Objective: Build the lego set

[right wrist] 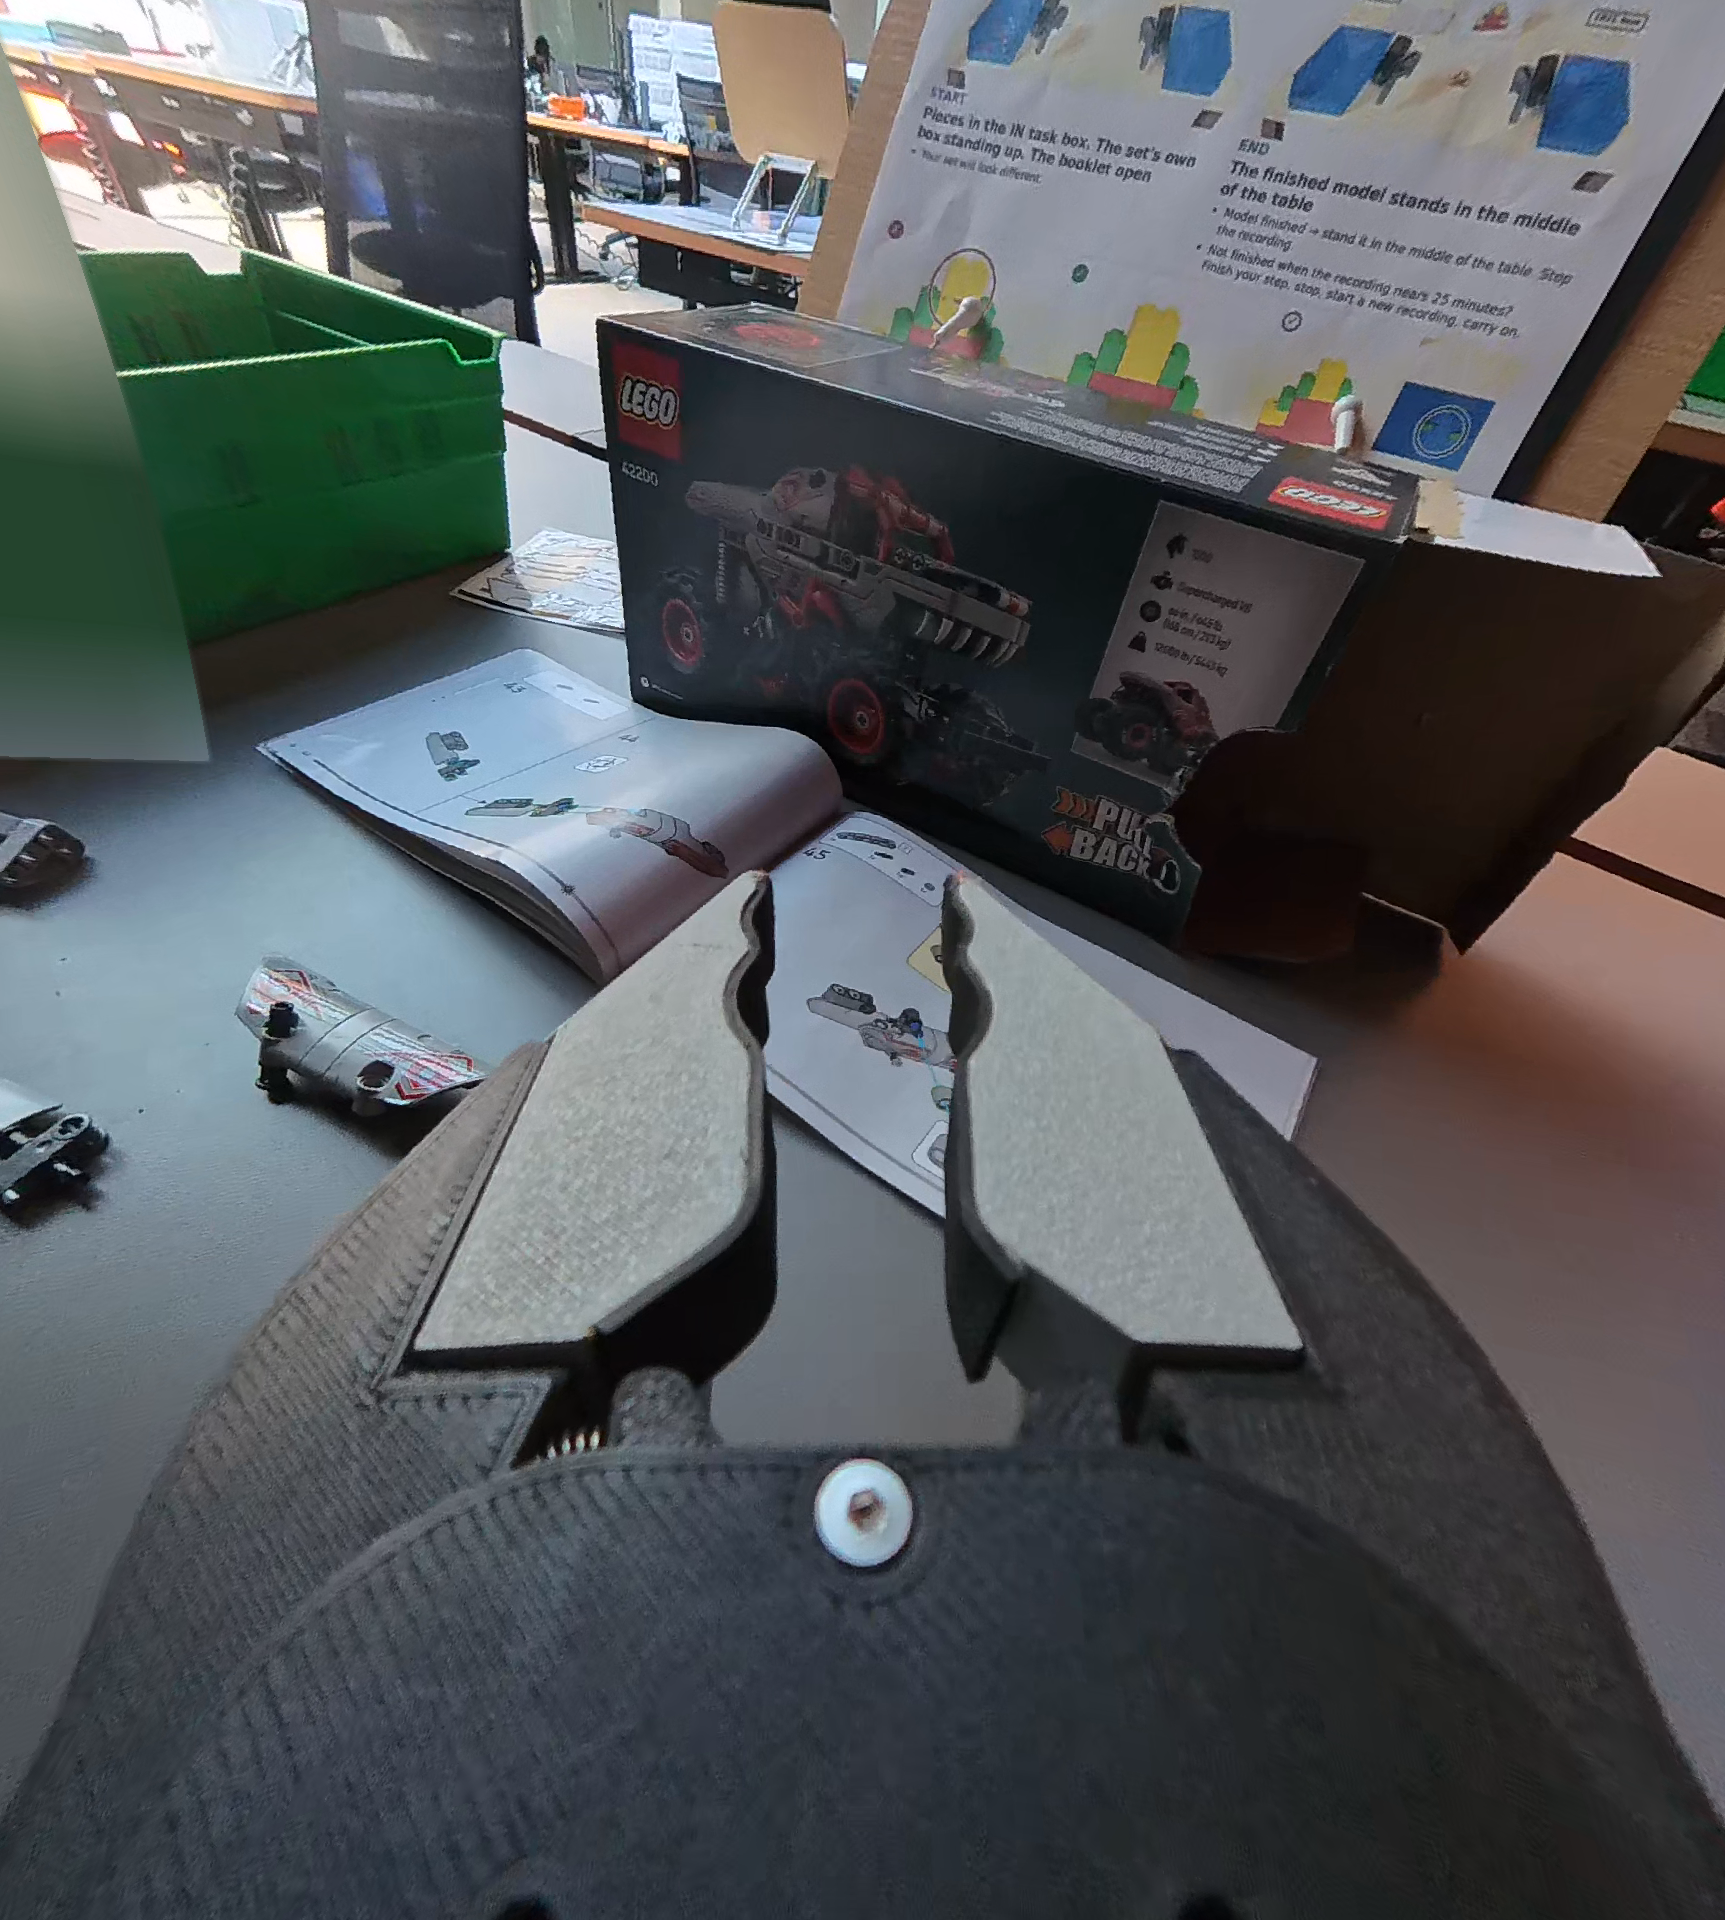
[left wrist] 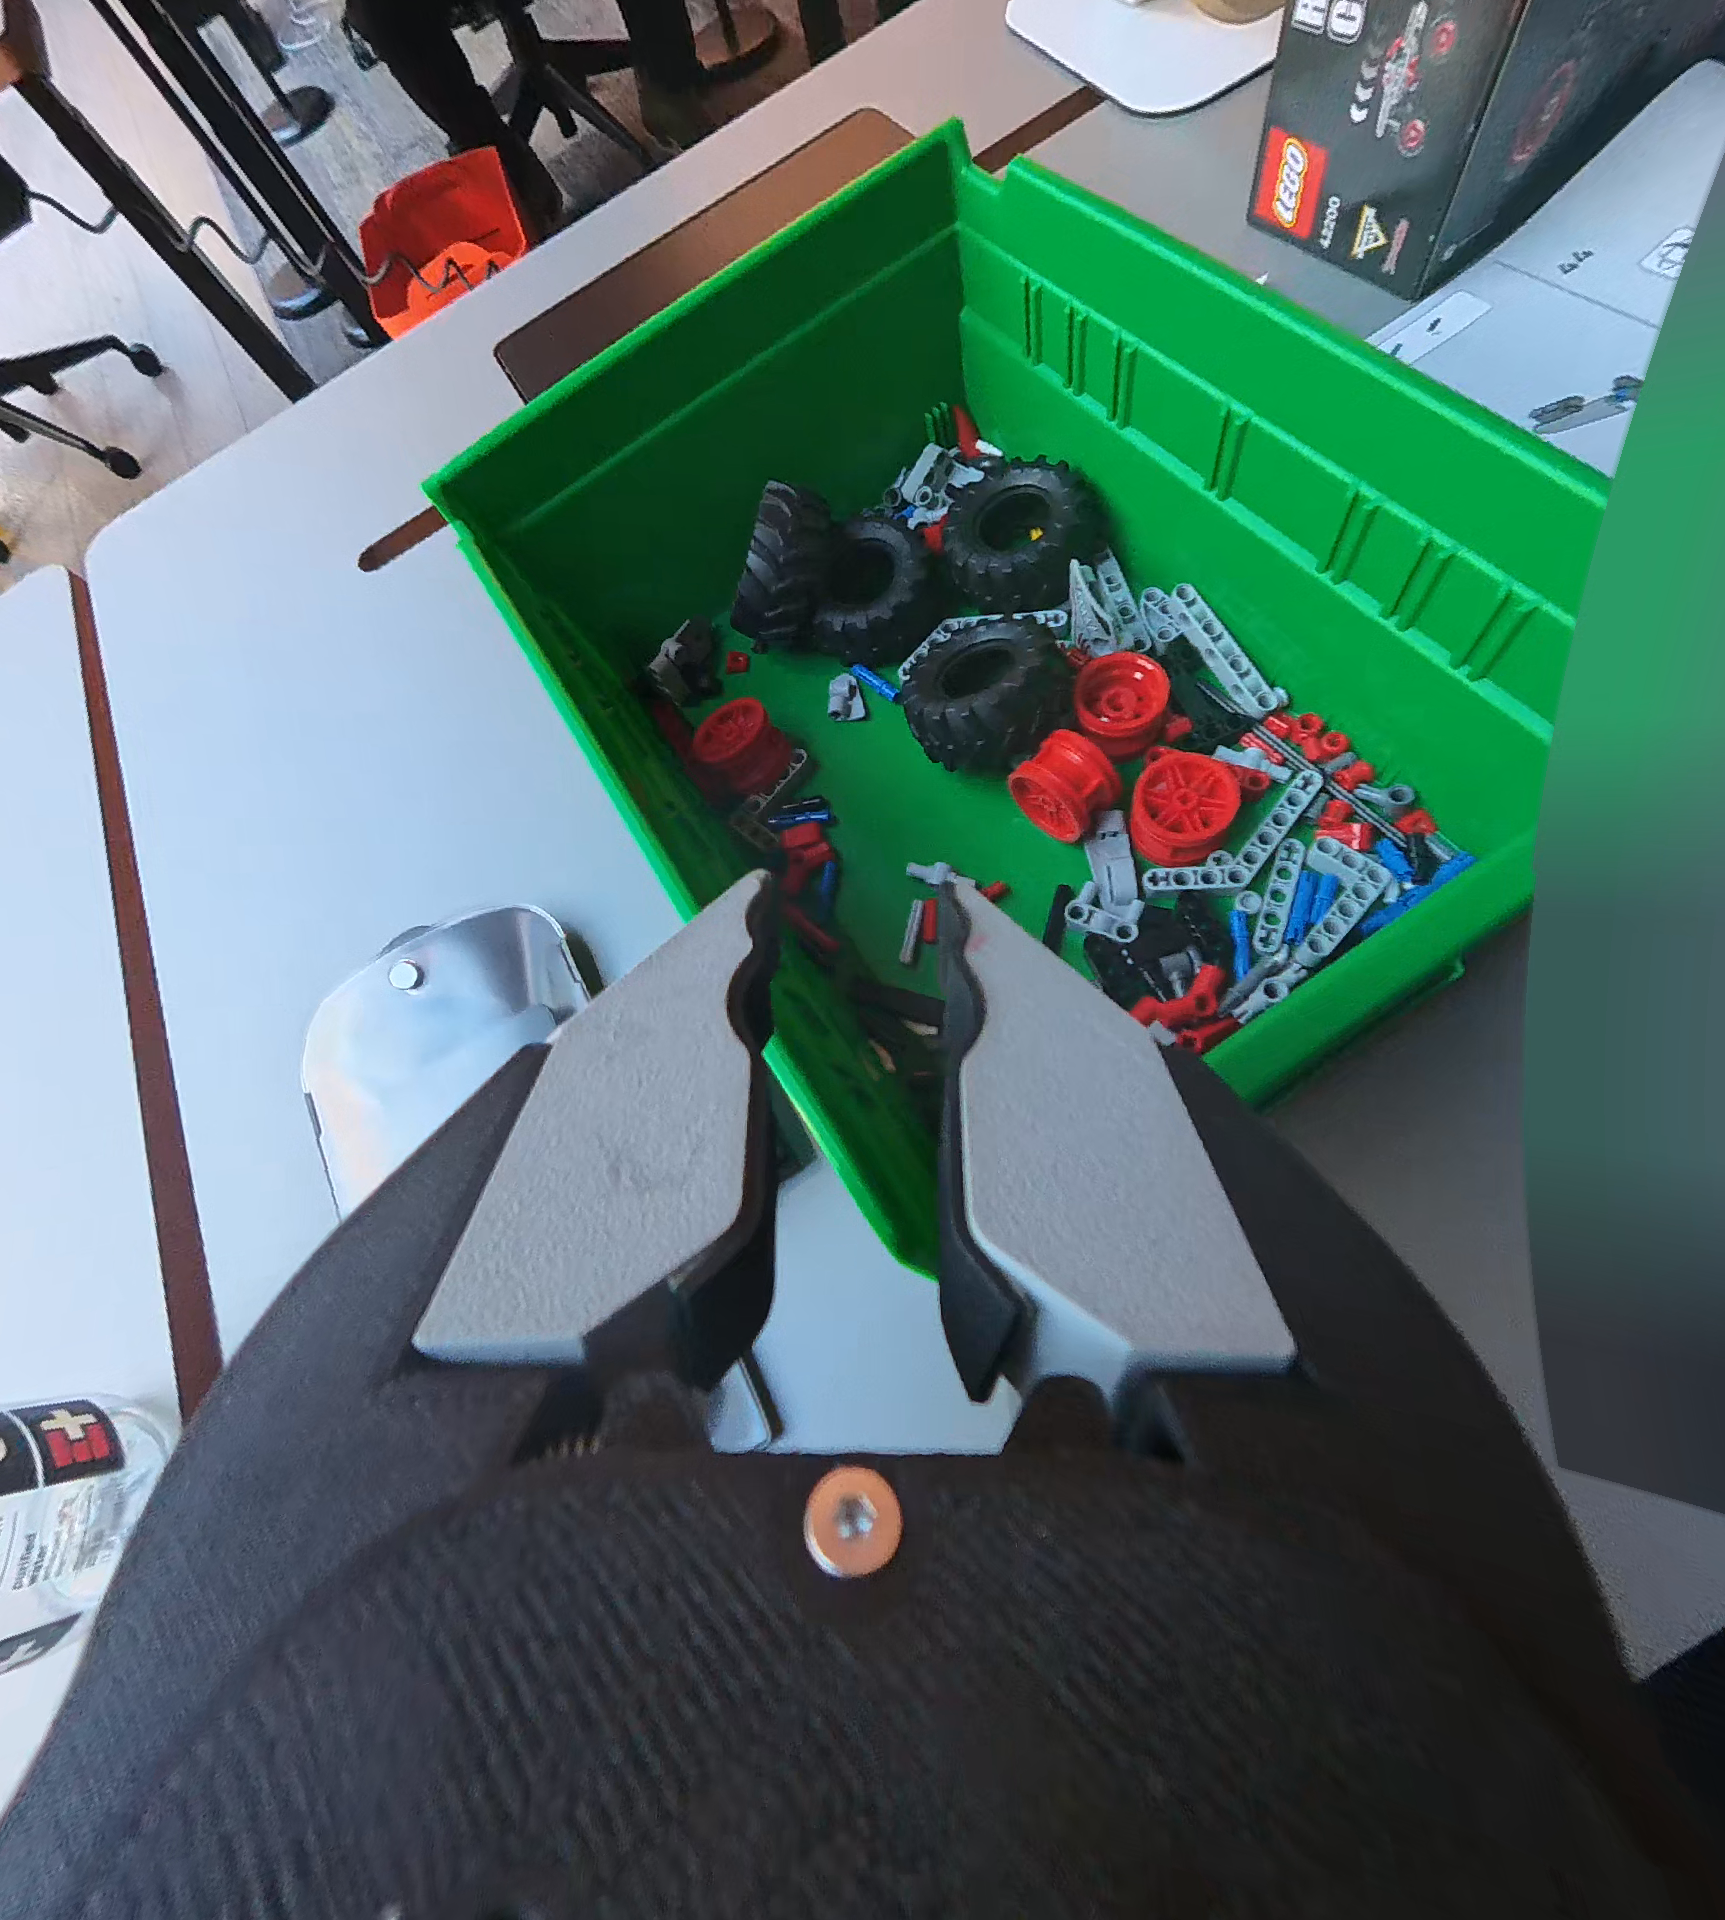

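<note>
A green bin (left wrist: 733, 343) on the grey table holds loose lego parts: black tyres (left wrist: 983, 691), red wheel hubs (left wrist: 1185, 805), grey beams (left wrist: 1263, 847), and blue and red pins. My left gripper (left wrist: 858, 894) is open and empty, above the bin's near corner. My right gripper (right wrist: 856, 883) is open and empty, over the open instruction booklet (right wrist: 567, 800). A grey stickered sub-assembly (right wrist: 359, 1039) lies left of the right gripper. Two smaller grey and black sub-assemblies (right wrist: 1, 1117) (right wrist: 1, 847) lie farther left.
The lego set box (right wrist: 993, 613) stands behind the booklet, with an instruction poster (right wrist: 1305, 208) leaning behind it. The bin also shows at the left of the right wrist view (right wrist: 318, 447). A metal scoop (left wrist: 432, 1018) and a water bottle (left wrist: 6, 1527) lie left of the left gripper. The gap from one gripper's tips to the other's is roughly 55 cm. The left tips stand about 20 cm off the metal scoop (left wrist: 432, 1018).
</note>
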